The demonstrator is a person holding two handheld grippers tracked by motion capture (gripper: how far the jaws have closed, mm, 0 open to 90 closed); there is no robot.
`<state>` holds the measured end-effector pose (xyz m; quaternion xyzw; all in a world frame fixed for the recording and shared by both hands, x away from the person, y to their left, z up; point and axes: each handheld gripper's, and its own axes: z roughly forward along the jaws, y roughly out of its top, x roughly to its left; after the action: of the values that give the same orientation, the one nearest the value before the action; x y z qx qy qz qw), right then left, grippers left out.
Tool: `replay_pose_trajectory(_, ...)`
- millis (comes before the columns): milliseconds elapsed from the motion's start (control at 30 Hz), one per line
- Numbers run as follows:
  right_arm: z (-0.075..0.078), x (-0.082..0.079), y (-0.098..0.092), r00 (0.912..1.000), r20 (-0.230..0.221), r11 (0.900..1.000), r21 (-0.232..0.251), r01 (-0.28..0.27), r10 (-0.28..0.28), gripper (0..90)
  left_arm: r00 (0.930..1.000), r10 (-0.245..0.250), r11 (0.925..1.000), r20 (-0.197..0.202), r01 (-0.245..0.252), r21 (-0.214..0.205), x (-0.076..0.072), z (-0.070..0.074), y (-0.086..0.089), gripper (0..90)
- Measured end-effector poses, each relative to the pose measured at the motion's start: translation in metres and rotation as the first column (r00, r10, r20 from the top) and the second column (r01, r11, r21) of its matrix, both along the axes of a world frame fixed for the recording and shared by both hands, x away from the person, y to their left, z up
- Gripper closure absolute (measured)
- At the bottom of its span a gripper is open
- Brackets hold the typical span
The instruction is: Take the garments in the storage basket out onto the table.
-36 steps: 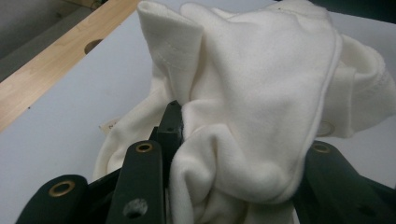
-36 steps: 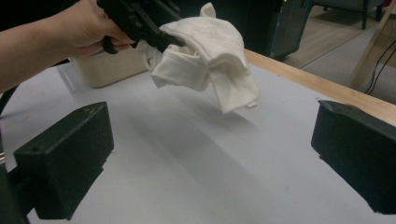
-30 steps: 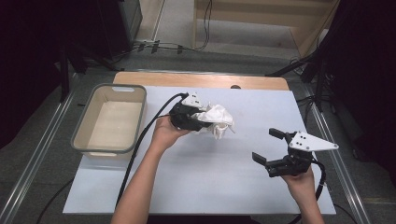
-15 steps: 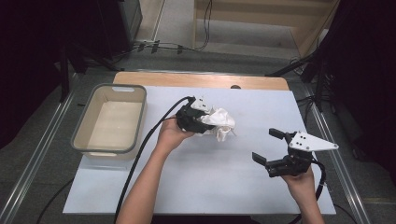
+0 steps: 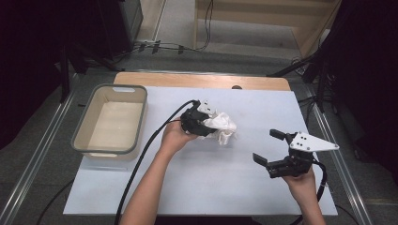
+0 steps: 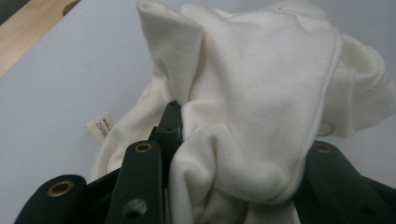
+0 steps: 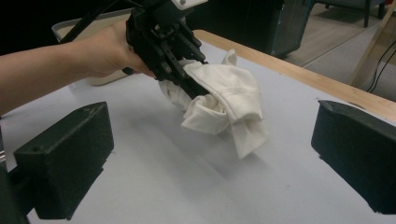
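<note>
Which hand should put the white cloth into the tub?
Probably the left. The left tool is already shut on the crumpled white cloth, and the beige plastic tub sits on its side of the table. The right tool hangs open, away from the cloth, farther from the tub.

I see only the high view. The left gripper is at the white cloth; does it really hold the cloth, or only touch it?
Observer: It holds it. In the left gripper view the left gripper is shut on the white cloth, bunched between the jaws.
Operator: Is there any label on the cloth?
Observer: Yes, a small printed tag sticks out at its edge.
Operator: Is the right gripper empty?
Observer: Yes, the right gripper is open with nothing between the jaws.
</note>
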<state>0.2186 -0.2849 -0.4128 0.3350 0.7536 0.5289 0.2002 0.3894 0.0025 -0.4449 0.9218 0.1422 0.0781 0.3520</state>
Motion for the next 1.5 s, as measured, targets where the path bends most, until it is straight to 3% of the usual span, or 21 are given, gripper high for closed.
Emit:
replay_pose_trajectory(333,0.000,0.000,0.000,1.0000,-0.002,1.0000,0.001,0.000,0.000,0.0,0.9997,0.015,0.9992,-0.020,-0.014,0.037,0.005,-0.014,-0.004,57.8)
replay_pose_trajectory(467,0.000,0.000,0.000,1.0000,-0.003,1.0000,0.003,-0.001,0.001,0.0,0.9996,0.014,0.9974,-0.026,-0.012,0.071,0.006,-0.020,-0.008,57.4)
replay_pose_trajectory(767,0.000,0.000,0.001,1.0000,-0.004,1.0000,0.003,-0.004,0.004,0.0,0.9993,0.022,0.9945,-0.032,-0.018,0.103,0.005,-0.024,-0.012,56.5)
replay_pose_trajectory(967,0.000,0.000,0.000,1.0000,0.000,1.0000,0.006,-0.003,0.003,0.0,0.9996,0.005,0.9936,-0.028,-0.002,0.113,0.005,-0.026,-0.015,51.1)
replay_pose_trajectory(1267,0.000,0.001,0.001,1.0000,-0.003,1.0000,0.003,-0.006,0.006,0.0,0.9971,0.005,0.9978,-0.076,0.000,0.067,0.007,-0.026,-0.013,36.5)
replay_pose_trajectory(1500,0.000,0.001,0.000,1.0000,-0.006,1.0000,0.004,-0.004,0.004,0.0,0.9954,0.033,0.9994,-0.089,-0.034,-0.005,0.009,-0.023,-0.010,12.4)
